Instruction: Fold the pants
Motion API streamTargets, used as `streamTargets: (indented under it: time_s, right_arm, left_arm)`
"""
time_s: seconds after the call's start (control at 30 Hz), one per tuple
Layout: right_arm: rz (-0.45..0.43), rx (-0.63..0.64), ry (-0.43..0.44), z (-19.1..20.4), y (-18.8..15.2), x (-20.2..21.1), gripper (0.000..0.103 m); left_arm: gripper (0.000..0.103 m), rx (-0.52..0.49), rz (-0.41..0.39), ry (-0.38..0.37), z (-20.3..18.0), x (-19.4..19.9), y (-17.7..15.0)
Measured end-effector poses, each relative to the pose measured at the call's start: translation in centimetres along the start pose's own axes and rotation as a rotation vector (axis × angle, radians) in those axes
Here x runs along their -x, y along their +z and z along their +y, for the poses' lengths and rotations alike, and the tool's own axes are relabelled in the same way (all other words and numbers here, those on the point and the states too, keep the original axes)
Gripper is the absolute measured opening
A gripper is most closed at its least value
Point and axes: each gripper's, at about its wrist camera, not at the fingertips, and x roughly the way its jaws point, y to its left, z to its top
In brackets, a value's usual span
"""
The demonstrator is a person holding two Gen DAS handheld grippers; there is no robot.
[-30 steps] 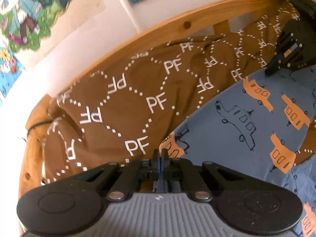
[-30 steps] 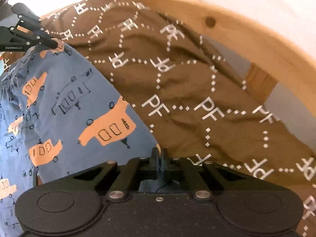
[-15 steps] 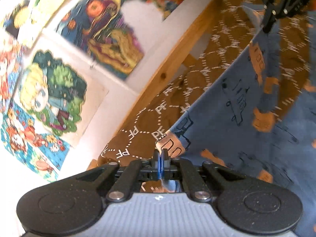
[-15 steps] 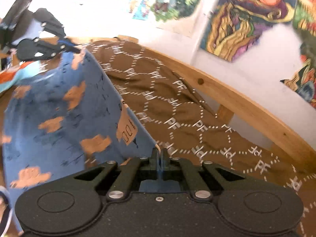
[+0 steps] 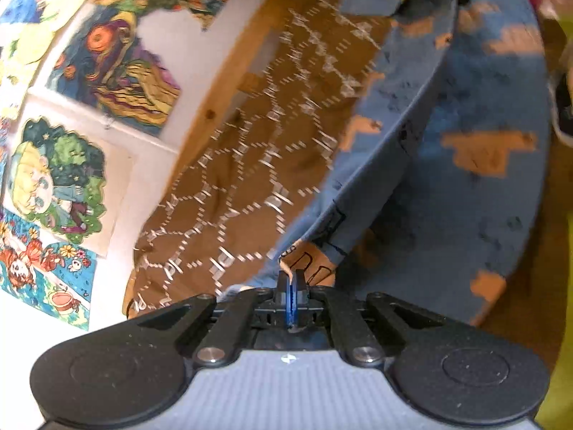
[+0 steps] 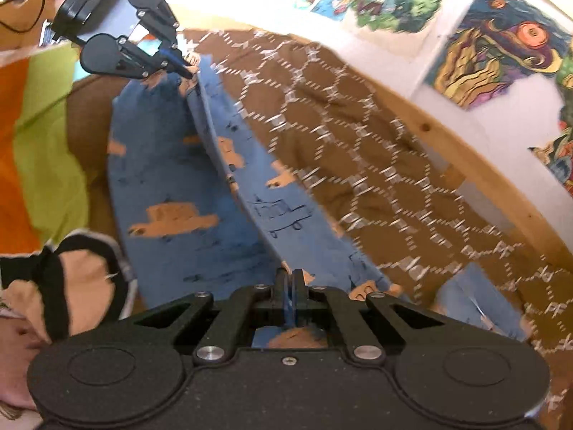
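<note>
Your brown bedspread with white dotted hexagons (image 6: pixel 358 136) carries a repeated white "PF" monogram, smeared by motion but legible near the lower right of the right wrist view; the wall posters (image 5: pixel 118 71) show cartoon art with no readable text. The blue cotton pants printed with orange trucks (image 6: pixel 186 193) hang stretched between your two tools, above the bedspread; your left gripper (image 5: pixel 292 279) is clenched on one orange-printed corner, and your right gripper (image 6: pixel 290 279) is clenched on the opposite edge. A curved pale wooden bed rail (image 6: pixel 476 165) borders the far side; a green and orange cloth (image 6: pixel 46 132) lies beside the pants.
</note>
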Motion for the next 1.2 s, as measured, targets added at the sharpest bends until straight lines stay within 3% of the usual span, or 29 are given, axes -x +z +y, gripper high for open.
streamTargets:
  time_s: [0.33, 0.47, 0.63, 0.7, 0.8, 0.9, 0.97, 1.03, 1.2]
  right_arm:
    - [0.007, -0.050, 0.000, 2.9, -1.1, -0.3, 0.000]
    - [0.028, 0.015, 0.001, 4.5, -1.5, -0.8, 0.000]
    - [0.031, 0.007, 0.015, 4.5, -2.2, -0.8, 0.000]
    - [0.025, -0.002, 0.013, 4.3, -2.3, -1.0, 0.002]
    - [0.016, -0.001, 0.021, 4.4, -2.4, -1.3, 0.015]
    - [0.014, 0.009, 0.019, 4.8, -2.6, -1.6, 0.016]
    - [0.014, 0.013, 0.020, 4.9, -2.6, -1.8, 0.015]
    - [0.008, 0.023, 0.015, 5.0, -2.4, -1.7, 0.001]
    - [0.003, 0.010, 0.019, 4.8, -2.3, -1.0, 0.000]
  left_arm:
    - [0.001, -0.061, 0.048, -0.013, -1.5, 0.8, -1.7]
    - [0.001, -0.062, 0.064, -0.024, -2.2, 0.9, -2.1]
    - [0.002, -0.075, 0.062, -0.034, -2.7, 1.0, -2.3]
    - [0.004, -0.087, 0.063, -0.030, -2.9, 1.0, -2.2]
    - [0.005, -0.093, 0.061, -0.038, -2.8, 1.0, -2.2]
    - [0.004, -0.112, 0.060, -0.043, -2.9, 1.0, -2.4]
    - [0.002, -0.109, 0.063, -0.047, -2.9, 0.9, -2.4]
    - [0.001, -0.095, 0.063, -0.052, -2.8, 0.9, -2.2]
    - [0.000, -0.069, 0.060, -0.082, -2.3, 1.7, -2.1]
